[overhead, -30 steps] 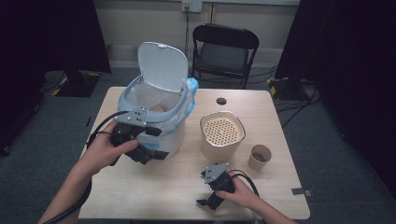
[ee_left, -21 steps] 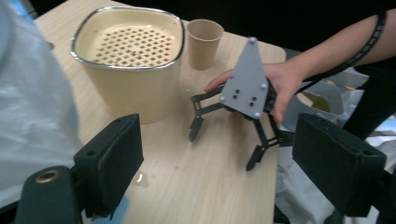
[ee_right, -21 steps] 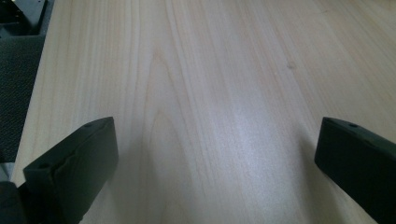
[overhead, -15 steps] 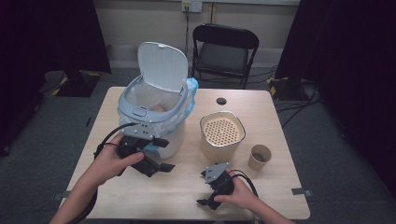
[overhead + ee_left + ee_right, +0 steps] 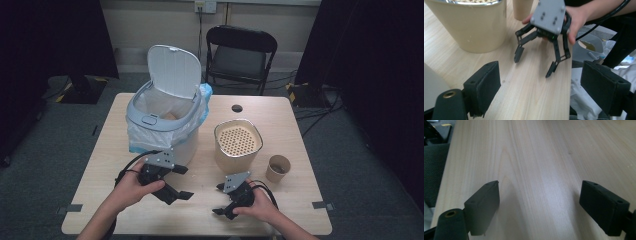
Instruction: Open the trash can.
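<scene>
Both black two-jaw grippers rest low over the pale wooden table (image 5: 280, 112), jaws spread and empty: the left gripper (image 5: 186, 183) just beside the lidded white bin (image 5: 165, 120), the right gripper (image 5: 218, 200) before the perforated cream canister (image 5: 238, 145).

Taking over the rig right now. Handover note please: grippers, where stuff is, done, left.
Left gripper: open, empty, low over the table just in front of the bin.
Right gripper: open, empty, jaws have just been closing a little with nothing between them; near the front edge, in front of the beige container.
Things: the bin's lid is up and a tan item lies inside. The beige container has a perforated top. A paper cup stands to its right.
Done: apparently one item binned.
Left: probably the container and cup; neither is gripped yet.
</scene>
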Tool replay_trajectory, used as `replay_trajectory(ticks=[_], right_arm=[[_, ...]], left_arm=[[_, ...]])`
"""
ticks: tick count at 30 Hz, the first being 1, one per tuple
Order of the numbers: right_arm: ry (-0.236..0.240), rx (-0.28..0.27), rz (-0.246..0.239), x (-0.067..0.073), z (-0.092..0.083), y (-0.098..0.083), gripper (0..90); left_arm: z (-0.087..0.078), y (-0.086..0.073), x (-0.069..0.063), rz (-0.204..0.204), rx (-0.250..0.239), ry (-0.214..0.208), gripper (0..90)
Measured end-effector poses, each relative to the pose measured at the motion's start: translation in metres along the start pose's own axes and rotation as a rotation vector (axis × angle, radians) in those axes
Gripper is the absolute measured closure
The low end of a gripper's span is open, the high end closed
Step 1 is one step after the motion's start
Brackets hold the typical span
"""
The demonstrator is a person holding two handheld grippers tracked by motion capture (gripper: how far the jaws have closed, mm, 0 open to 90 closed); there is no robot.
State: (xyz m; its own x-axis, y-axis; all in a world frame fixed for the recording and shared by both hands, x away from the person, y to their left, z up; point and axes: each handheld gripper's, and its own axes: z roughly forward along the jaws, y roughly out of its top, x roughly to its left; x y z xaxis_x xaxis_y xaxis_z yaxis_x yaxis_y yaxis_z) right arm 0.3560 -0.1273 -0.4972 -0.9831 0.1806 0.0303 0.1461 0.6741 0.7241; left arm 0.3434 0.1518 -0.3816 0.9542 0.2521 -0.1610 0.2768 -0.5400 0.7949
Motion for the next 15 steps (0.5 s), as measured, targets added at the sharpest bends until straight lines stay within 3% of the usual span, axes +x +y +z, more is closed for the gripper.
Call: replay_trajectory(ticks=[7, 15], right_arm=[[0.004, -0.009, 0.018, -0.005, -0.014, -0.004, 14.3], [-0.008, -0.029, 0.048, -0.007, -0.027, -0.007, 14.3]], left_arm=[[0.017, -0.014, 0.003, 0.021, 0.011, 0.01, 15.7], [0.034, -0.033, 0.01, 0.007, 0.048, 0.008, 15.8]])
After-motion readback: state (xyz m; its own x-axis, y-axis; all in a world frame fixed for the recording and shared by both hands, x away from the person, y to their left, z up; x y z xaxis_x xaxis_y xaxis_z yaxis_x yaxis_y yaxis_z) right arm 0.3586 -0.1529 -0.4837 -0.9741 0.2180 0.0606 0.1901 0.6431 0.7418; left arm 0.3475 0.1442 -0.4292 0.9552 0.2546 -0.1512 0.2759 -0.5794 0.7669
